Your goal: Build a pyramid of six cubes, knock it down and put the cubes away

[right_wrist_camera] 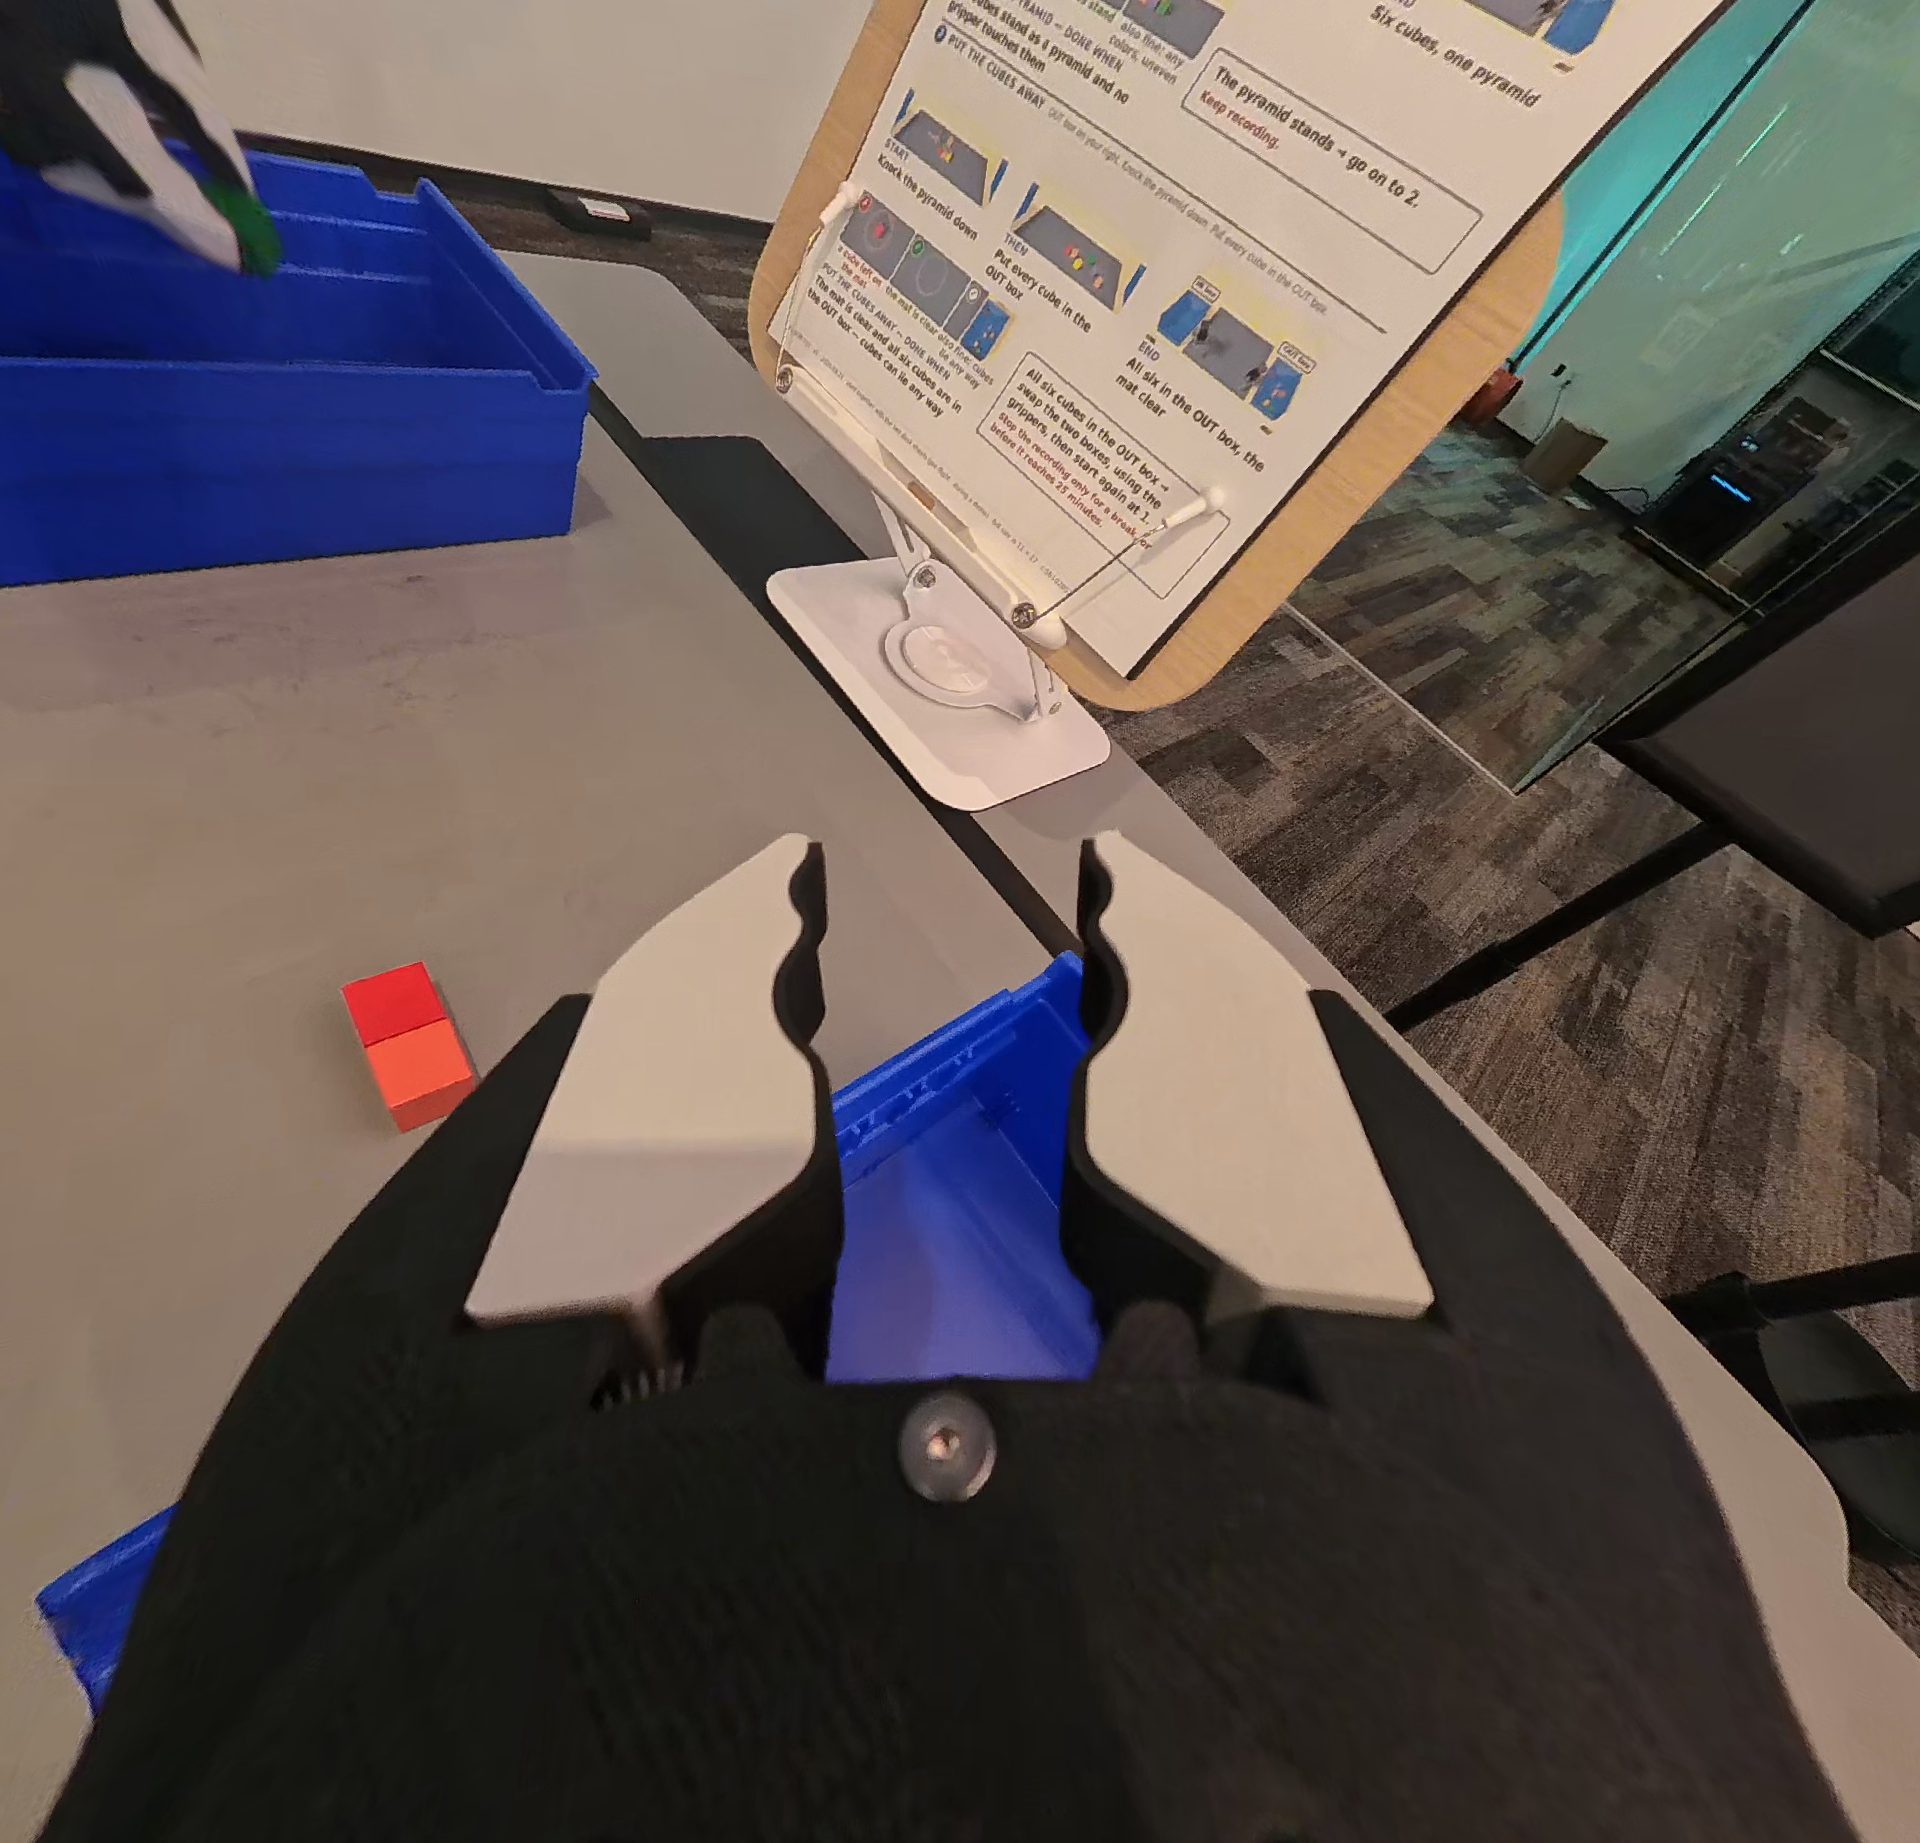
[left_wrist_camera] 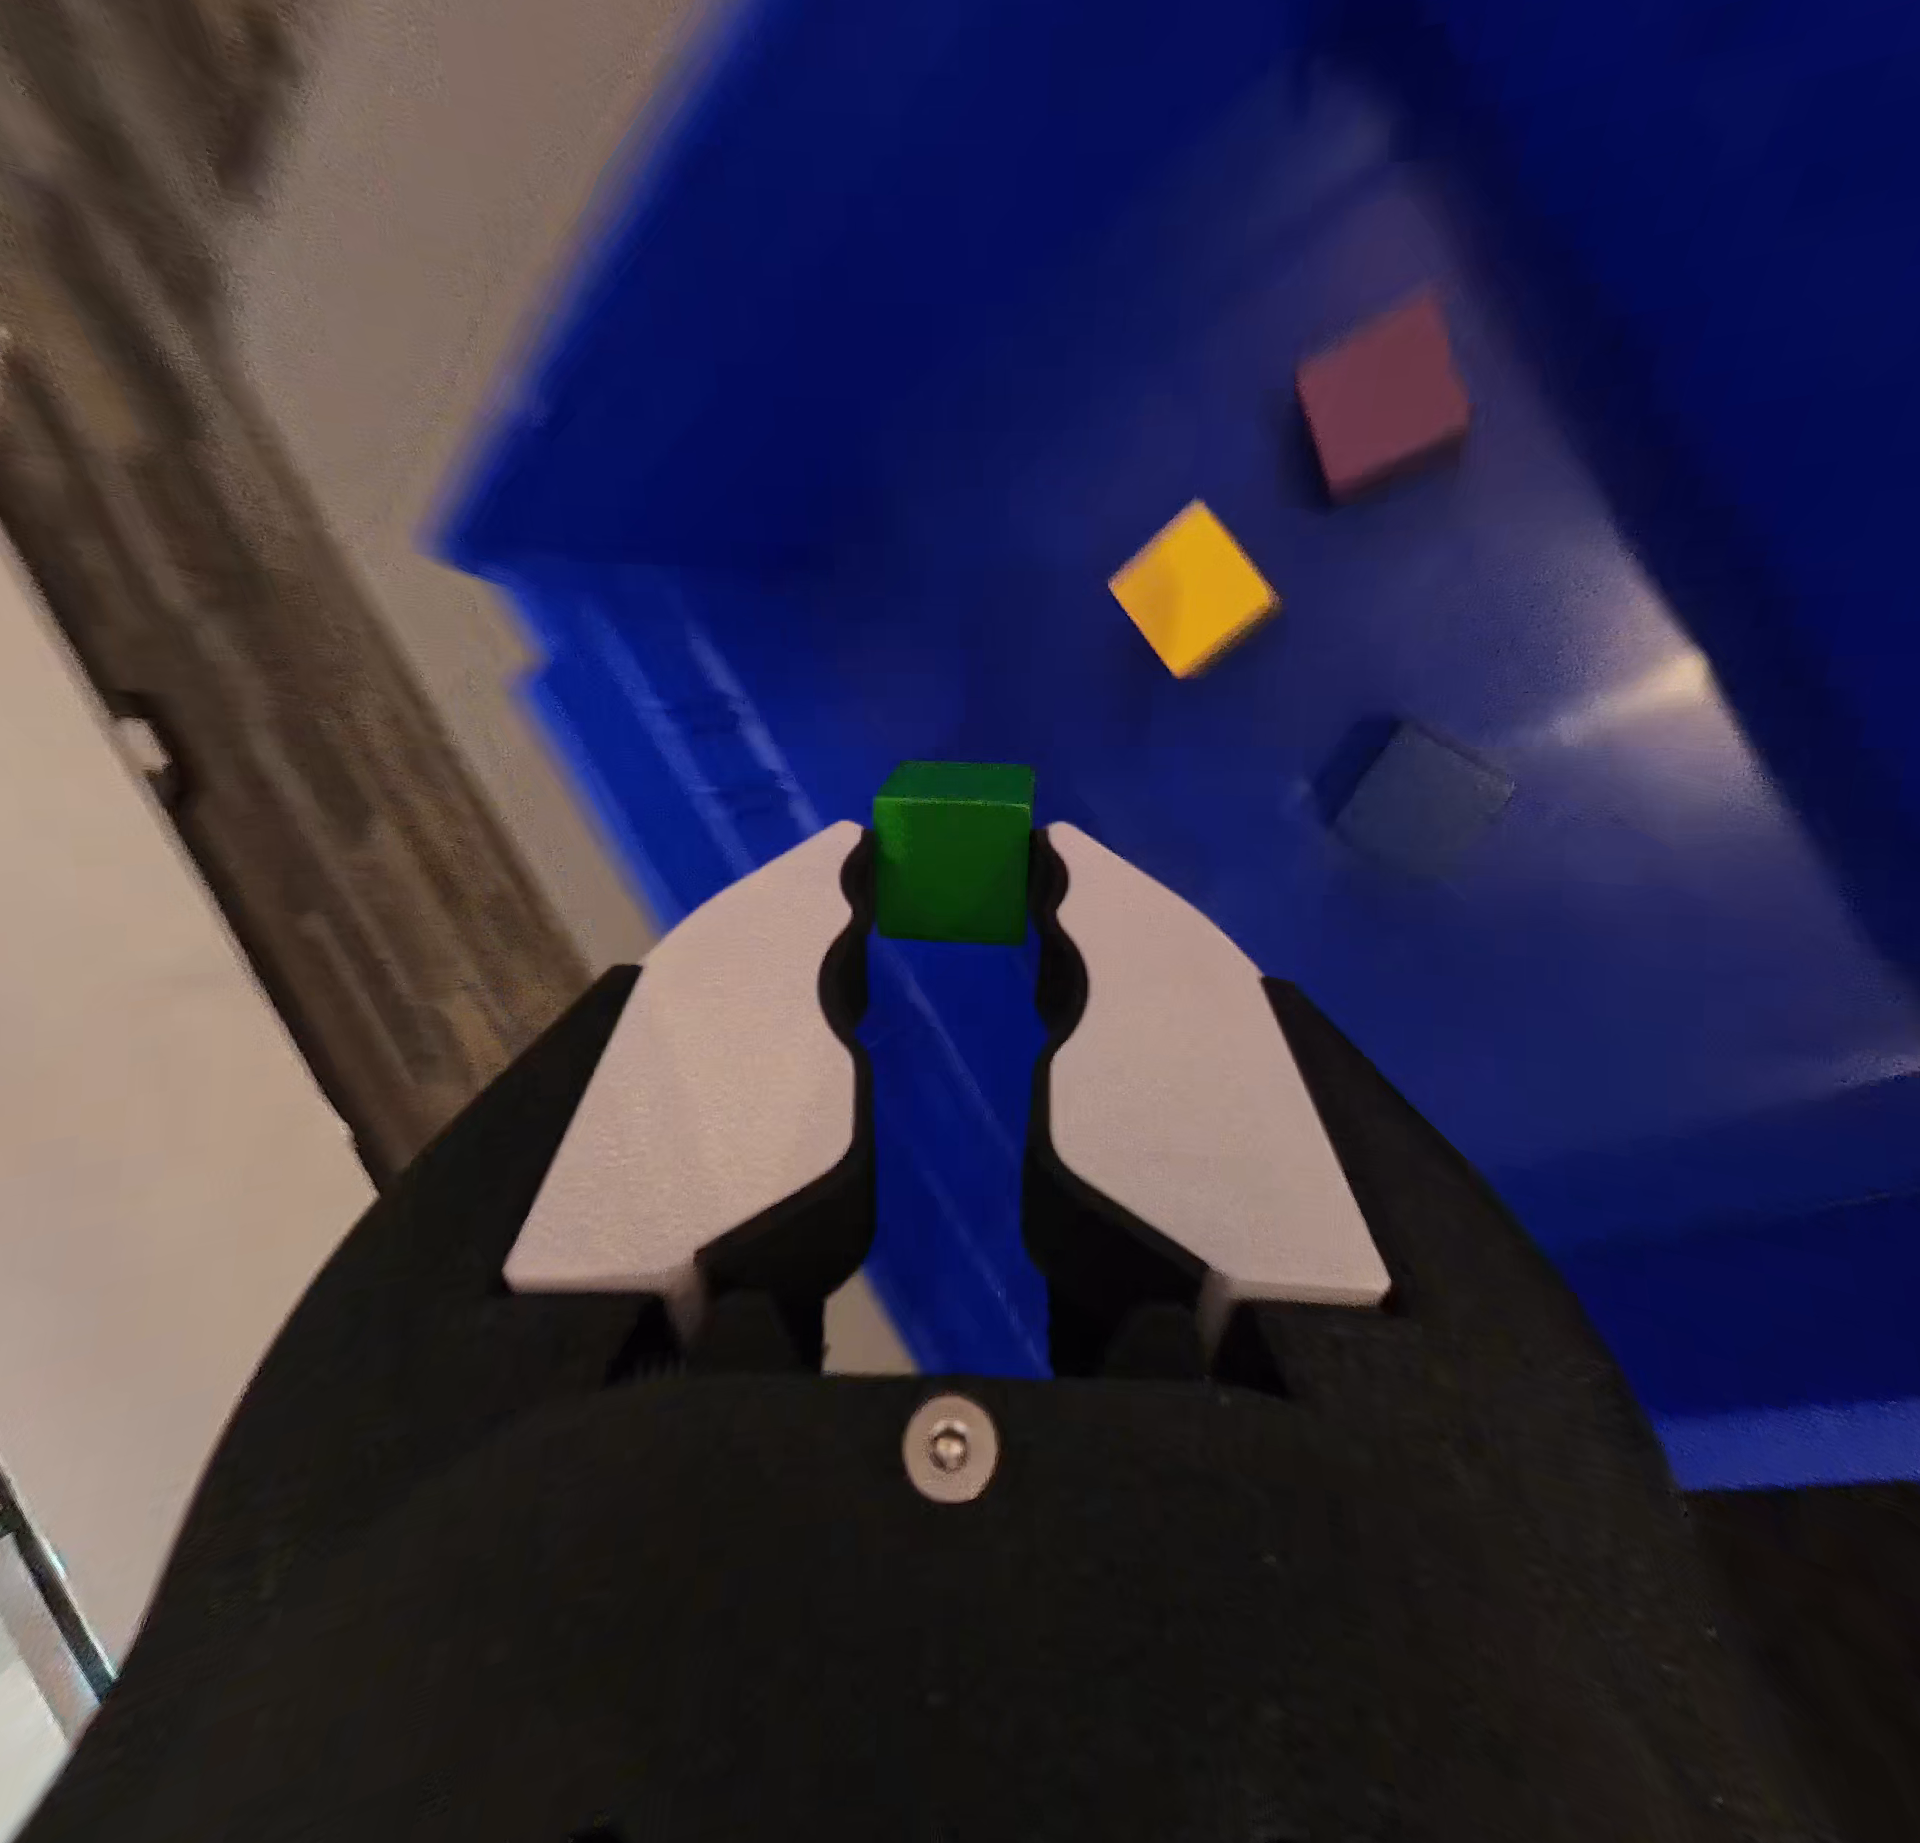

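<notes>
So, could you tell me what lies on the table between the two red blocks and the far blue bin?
Nothing: in the right wrist view, the grey table is bare between the red blocks and the far blue bin.

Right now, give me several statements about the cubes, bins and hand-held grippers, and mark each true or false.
1. The left hand-held gripper grips a green cube. True.
2. The right hand-held gripper holds a red cube. False: it is open and empty; the red cube lies on the table.
3. A yellow cube lies in the blue bin. True.
4. The red cube stands apart from the orange cube. False: they touch.
</notes>
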`<state>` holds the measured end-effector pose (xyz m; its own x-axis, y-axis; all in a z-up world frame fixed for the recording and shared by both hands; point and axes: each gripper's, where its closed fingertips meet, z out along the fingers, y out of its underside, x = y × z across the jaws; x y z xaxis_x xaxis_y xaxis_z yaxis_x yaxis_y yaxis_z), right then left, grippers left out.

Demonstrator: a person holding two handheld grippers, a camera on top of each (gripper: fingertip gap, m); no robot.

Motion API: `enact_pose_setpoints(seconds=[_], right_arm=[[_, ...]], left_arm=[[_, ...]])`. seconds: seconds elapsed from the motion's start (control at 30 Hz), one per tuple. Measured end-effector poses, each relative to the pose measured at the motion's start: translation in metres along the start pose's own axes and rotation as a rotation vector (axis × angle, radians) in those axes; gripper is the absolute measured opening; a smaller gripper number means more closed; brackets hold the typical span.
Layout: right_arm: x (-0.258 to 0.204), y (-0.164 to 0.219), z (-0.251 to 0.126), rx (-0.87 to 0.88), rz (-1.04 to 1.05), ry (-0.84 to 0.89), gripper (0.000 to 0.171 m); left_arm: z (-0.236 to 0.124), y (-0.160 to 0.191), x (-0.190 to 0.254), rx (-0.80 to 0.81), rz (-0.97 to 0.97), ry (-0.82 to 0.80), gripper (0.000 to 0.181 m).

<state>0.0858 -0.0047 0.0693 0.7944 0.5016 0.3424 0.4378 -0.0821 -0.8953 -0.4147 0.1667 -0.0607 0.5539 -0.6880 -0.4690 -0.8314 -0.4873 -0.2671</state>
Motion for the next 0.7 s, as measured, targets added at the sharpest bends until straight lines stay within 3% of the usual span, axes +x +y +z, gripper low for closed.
enact_pose_setpoints(seconds=[0.1,0.2,0.27,0.33,0.43,0.7], right_arm=[[0.001,-0.004,-0.003,0.016,0.003,0.006,0.047],[0.0,-0.007,-0.004,0.024,0.0,0.004,0.047],[-0.003,-0.008,-0.003,0.023,-0.008,0.0,0.047],[-0.007,-0.009,-0.002,0.017,-0.02,-0.01,0.047],[-0.014,-0.012,-0.003,0.016,-0.04,-0.023,0.047],[-0.02,-0.026,-0.012,0.057,-0.052,-0.044,0.047]], left_arm=[[-0.079,-0.06,0.018,0.289,0.009,-0.037,0.028],[-0.14,-0.112,0.105,0.506,0.183,0.111,0.028],[-0.153,-0.131,0.175,0.548,0.314,0.243,0.028],[-0.143,-0.137,0.243,0.514,0.439,0.385,0.028],[-0.11,-0.143,0.303,0.442,0.538,0.468,0.028],[-0.06,-0.156,0.349,0.321,0.624,0.531,0.028]])
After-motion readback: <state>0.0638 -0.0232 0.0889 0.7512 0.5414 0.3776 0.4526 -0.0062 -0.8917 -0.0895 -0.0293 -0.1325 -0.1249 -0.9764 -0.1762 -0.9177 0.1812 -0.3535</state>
